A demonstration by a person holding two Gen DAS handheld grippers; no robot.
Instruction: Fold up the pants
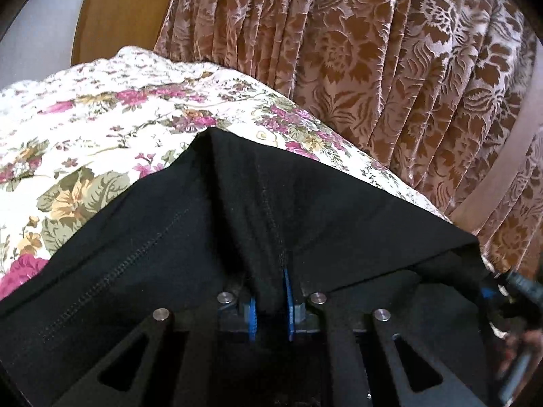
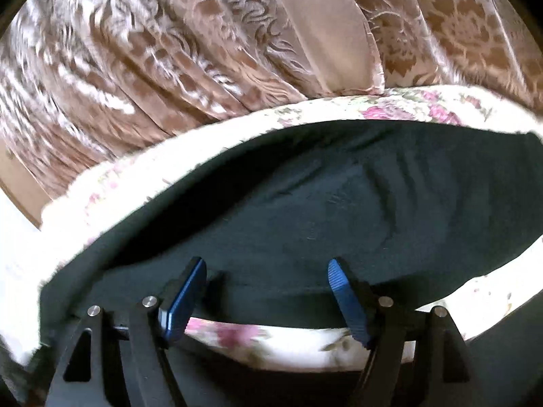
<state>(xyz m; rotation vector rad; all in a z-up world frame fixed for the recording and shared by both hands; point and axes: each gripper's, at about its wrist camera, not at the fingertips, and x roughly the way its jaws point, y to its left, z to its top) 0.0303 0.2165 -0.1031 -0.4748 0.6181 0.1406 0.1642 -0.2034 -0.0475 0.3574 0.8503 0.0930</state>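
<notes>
left gripper point(image 1: 271, 291): blue pads drawn close, pinching a stitched fold of the black pants point(image 1: 237, 210); cloth rises in a tent from the pinch and drapes over the flowered bedspread point(image 1: 101, 108). right gripper point(image 2: 268, 271): jaws wide, nothing between them, blue pads point(image 2: 185, 295) spread over the near edge of the pants, which lie flat on the bedspread here. brown patterned curtain point(image 1: 373, 68) hangs behind the bed. right view blurred.

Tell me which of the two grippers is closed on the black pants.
The left gripper: its blue pads pinch a fold of the black pants. The right gripper stands open above the cloth, gripping nothing.
</notes>
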